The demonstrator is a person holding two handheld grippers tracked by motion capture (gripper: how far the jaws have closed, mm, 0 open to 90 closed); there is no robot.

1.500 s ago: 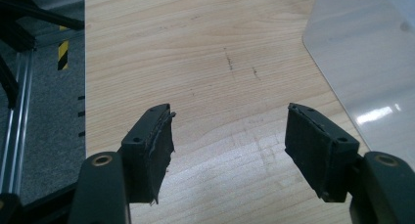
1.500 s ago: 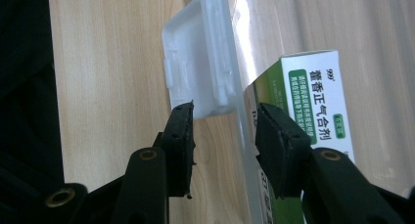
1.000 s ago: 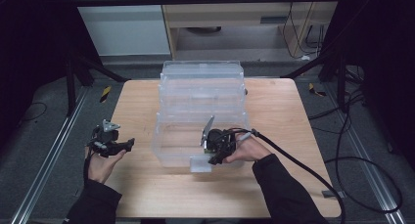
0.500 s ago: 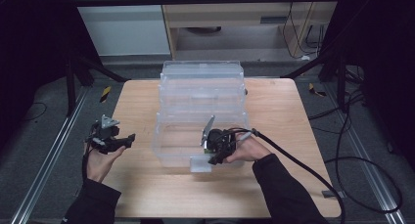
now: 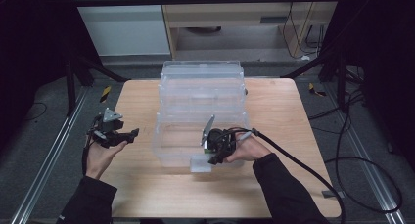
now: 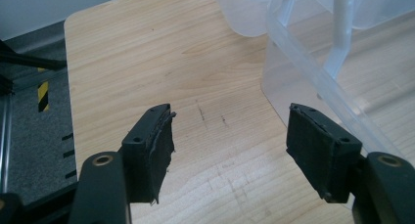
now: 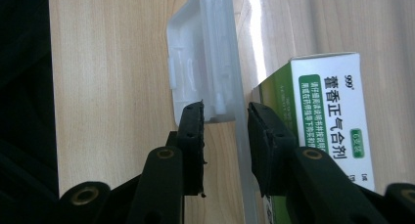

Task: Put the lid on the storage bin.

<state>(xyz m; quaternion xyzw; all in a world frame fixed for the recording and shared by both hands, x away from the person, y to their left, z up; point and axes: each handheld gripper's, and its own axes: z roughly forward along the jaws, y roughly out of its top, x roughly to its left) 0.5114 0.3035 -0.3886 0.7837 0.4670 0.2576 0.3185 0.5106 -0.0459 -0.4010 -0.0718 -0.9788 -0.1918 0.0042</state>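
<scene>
My right gripper (image 5: 215,148) pinches the latch (image 7: 203,72) on the clear box's (image 5: 203,104) near wall, presumably to unlock it, while my left gripper (image 6: 230,150) waits wide open and empty beside it.

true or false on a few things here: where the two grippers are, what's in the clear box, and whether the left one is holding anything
1. The left gripper holds a box. False: its jaws stand wide apart over bare wooden table, with nothing between them.
2. The right gripper has its jaws either side of the front wall and latch of the clear plastic bin. True.
3. A green and white carton lies inside the bin, just behind that wall. True.
4. The bin stands on the floor beside the table. False: it stands on the tabletop, near the middle.
5. The left gripper is inside the bin. False: it is outside it, near the table's left edge.
</scene>
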